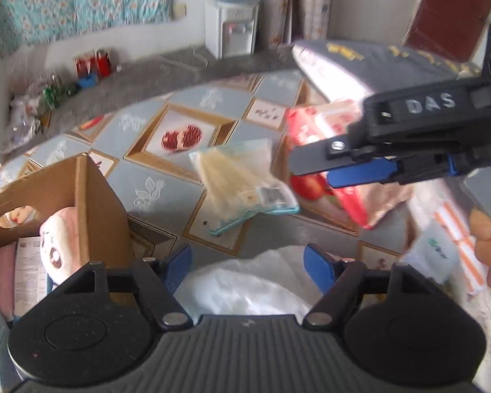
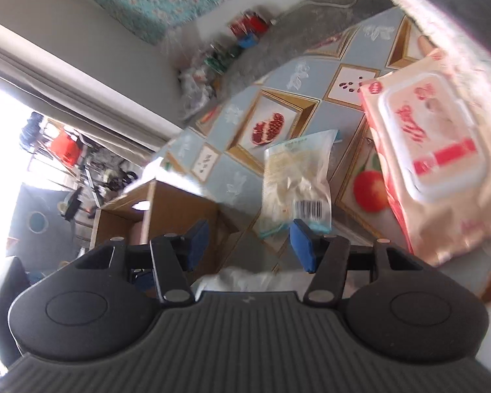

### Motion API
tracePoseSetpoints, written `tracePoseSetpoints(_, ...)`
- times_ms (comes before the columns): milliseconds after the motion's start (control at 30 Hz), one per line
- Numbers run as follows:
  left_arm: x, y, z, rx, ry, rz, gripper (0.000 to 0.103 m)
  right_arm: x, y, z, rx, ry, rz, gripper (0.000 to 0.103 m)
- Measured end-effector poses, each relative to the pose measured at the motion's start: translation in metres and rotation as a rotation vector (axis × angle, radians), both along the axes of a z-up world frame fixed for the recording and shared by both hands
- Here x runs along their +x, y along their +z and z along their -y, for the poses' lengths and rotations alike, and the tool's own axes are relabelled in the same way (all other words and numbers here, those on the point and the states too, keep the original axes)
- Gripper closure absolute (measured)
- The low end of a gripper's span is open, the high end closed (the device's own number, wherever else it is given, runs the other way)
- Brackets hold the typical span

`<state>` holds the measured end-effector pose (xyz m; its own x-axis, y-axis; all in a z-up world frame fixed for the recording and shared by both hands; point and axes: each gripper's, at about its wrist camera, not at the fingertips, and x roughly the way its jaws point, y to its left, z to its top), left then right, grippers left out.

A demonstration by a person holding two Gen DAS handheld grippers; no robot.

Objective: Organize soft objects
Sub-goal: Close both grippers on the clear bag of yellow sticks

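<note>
A clear packet of pale soft material (image 1: pixel 242 180) lies on the patterned tablecloth (image 1: pixel 160 193); it also shows in the right wrist view (image 2: pixel 294 183). A pink wet-wipes pack (image 2: pixel 432 150) lies to its right, seen too in the left wrist view (image 1: pixel 314 127). A cardboard box (image 1: pixel 91 196) at the left holds a pink plush toy (image 1: pixel 59 242). My left gripper (image 1: pixel 247 268) is open above a white plastic bag (image 1: pixel 245 288). My right gripper (image 2: pixel 248 245) is open, hovering near the packet; in the left wrist view it (image 1: pixel 311 170) reaches in from the right.
A grey pillow with yellow marks (image 1: pixel 376 62) lies at the back right. A water dispenser (image 1: pixel 232 23) stands by the far wall. Bottles and red cans (image 1: pixel 81 75) clutter the floor at the left. A striped packet (image 1: pixel 455 249) sits at the right edge.
</note>
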<state>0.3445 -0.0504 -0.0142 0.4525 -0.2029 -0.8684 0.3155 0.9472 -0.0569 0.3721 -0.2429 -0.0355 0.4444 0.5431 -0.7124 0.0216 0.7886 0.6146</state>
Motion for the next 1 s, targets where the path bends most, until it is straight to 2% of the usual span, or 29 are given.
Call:
tracePoseSetpoints(133, 0.031, -0.025, 0.01, 0.03, -0.004, -0.04, 0.028, 0.046, -0.034, -0.013, -0.072, -0.005, -0.049, 0.049)
tracePoseSetpoints(267, 0.055, -0.045, 0.019, 0.051, -0.009, -0.088, 0.029, 0.073, -0.055, -0.019, -0.127, 0.005, -0.08, 0.049)
tracePoseSetpoints(533, 0.083, -0.069, 0.024, 0.042, 0.023, -0.177, 0.031, 0.091, -0.086, -0.018, -0.106, 0.01, -0.142, 0.049)
tracePoseSetpoints(600, 0.088, -0.073, 0.021, 0.008, 0.045, -0.212, 0.031, 0.092, -0.09, -0.015, -0.093, 0.011, -0.134, 0.053)
tracePoseSetpoints(667, 0.092, -0.075, 0.02, -0.017, 0.058, -0.234, 0.036, 0.092, -0.093, -0.013, -0.08, 0.009, -0.123, 0.069)
tracePoseSetpoints(700, 0.092, -0.075, 0.02, -0.024, 0.06, -0.236, 0.039, 0.091, -0.093, -0.011, -0.064, 0.008, -0.124, 0.071)
tracePoseSetpoints(833, 0.089, -0.07, 0.023, -0.024, 0.071, -0.216, 0.046, 0.086, -0.089, -0.009, -0.026, 0.016, -0.099, 0.089)
tracePoseSetpoints(1000, 0.081, -0.048, 0.023, -0.051, 0.081, -0.166, 0.047, 0.074, -0.064, -0.005, -0.015, 0.012, -0.035, 0.092)
